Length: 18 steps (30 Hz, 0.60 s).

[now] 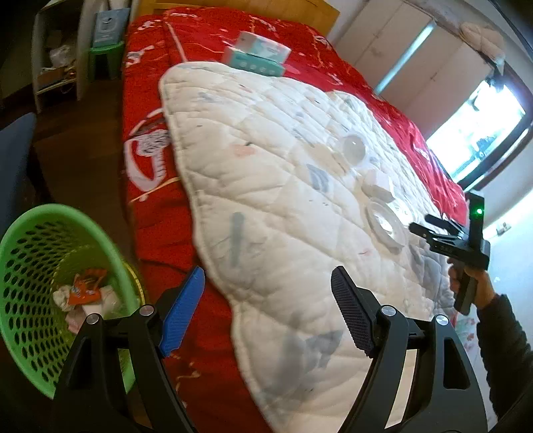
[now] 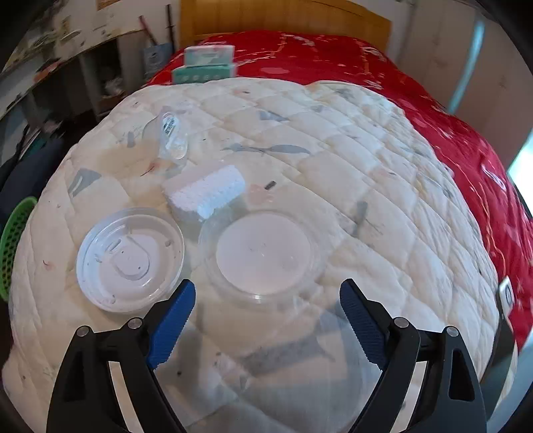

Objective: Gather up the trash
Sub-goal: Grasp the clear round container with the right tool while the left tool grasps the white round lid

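A green mesh basket (image 1: 36, 266) stands on the floor by the bed, holding an orange wrapper (image 1: 85, 288) and crumpled tissue. My left gripper (image 1: 268, 279) hangs open and empty over the bed's edge, right of the basket. On the white quilt (image 2: 333, 150) lie a clear plastic bowl (image 2: 266, 253), a flat clear lid (image 2: 130, 259), a white foam block (image 2: 206, 193) and a tipped clear cup (image 2: 170, 136). My right gripper (image 2: 268, 289) is open just in front of the bowl, nothing between its fingers. The left wrist view shows the right gripper (image 1: 424, 224) in a hand beside the lid (image 1: 386, 226).
A red blanket (image 1: 150, 206) covers the bed under the quilt. Two teal boxes (image 2: 203, 65) are stacked near the wooden headboard (image 2: 283, 16). The basket's rim (image 2: 13, 239) shows at the quilt's left edge. Shelves (image 1: 56, 50) and a green stool (image 1: 106, 60) stand beyond the bed.
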Each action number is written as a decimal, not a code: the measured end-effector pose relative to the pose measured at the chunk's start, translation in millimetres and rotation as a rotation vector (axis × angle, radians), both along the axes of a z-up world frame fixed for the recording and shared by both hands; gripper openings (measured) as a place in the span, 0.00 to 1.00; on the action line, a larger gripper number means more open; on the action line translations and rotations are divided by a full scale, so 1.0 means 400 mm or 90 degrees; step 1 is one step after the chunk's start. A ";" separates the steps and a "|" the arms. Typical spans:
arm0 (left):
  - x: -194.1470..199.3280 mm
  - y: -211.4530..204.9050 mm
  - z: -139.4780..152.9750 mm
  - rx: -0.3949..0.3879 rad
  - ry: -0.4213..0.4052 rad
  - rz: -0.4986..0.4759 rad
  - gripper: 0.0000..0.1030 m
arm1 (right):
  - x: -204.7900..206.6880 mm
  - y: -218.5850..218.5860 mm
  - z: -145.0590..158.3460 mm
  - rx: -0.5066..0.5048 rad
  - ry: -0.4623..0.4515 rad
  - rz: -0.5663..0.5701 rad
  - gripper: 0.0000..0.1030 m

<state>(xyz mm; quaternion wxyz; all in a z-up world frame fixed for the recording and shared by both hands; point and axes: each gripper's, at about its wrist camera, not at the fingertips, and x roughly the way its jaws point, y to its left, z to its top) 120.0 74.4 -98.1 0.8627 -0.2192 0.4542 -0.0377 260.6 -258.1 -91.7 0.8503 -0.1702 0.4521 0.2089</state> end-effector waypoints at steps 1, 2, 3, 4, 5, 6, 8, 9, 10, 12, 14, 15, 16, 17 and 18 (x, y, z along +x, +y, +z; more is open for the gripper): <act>0.011 -0.010 0.000 0.003 0.000 -0.007 0.75 | 0.006 0.005 -0.003 -0.005 -0.003 0.010 0.84; 0.017 -0.017 0.000 0.004 0.000 -0.012 0.76 | 0.013 0.010 -0.007 -0.010 -0.003 0.022 0.84; 0.025 -0.024 0.001 0.006 -0.001 -0.017 0.76 | 0.021 0.015 -0.012 -0.016 -0.004 0.031 0.84; 0.036 -0.037 0.003 0.009 -0.002 -0.025 0.76 | 0.026 0.018 -0.015 -0.019 -0.003 0.037 0.84; 0.042 -0.043 0.004 0.010 -0.003 -0.029 0.76 | 0.033 0.021 -0.019 -0.019 -0.001 0.045 0.84; 0.046 -0.049 0.005 0.010 -0.004 -0.034 0.77 | 0.038 0.025 -0.022 -0.023 -0.002 0.052 0.84; 0.058 -0.065 0.006 0.013 -0.005 -0.047 0.78 | 0.047 0.032 -0.028 -0.030 -0.002 0.065 0.84; 0.064 -0.070 0.005 0.015 -0.004 -0.051 0.78 | 0.052 0.037 -0.032 -0.036 -0.001 0.072 0.84; 0.069 -0.078 0.005 0.017 -0.004 -0.057 0.79 | 0.056 0.041 -0.035 -0.040 -0.001 0.078 0.84; 0.081 -0.092 0.002 0.016 0.000 -0.067 0.80 | 0.064 0.047 -0.038 -0.038 -0.002 0.087 0.84; 0.090 -0.104 0.001 0.018 0.002 -0.074 0.80 | 0.073 0.048 -0.042 -0.032 0.000 0.088 0.85; 0.093 -0.110 0.002 0.019 0.003 -0.078 0.81 | 0.077 0.048 -0.044 -0.032 0.002 0.088 0.85; 0.098 -0.118 0.003 0.019 0.003 -0.083 0.81 | 0.078 0.047 -0.045 -0.032 0.004 0.088 0.85; 0.104 -0.127 0.005 0.019 0.001 -0.090 0.82 | 0.078 0.047 -0.045 -0.033 0.004 0.091 0.85; 0.107 -0.133 0.007 0.020 0.000 -0.096 0.82 | 0.076 0.047 -0.044 -0.033 0.000 0.094 0.85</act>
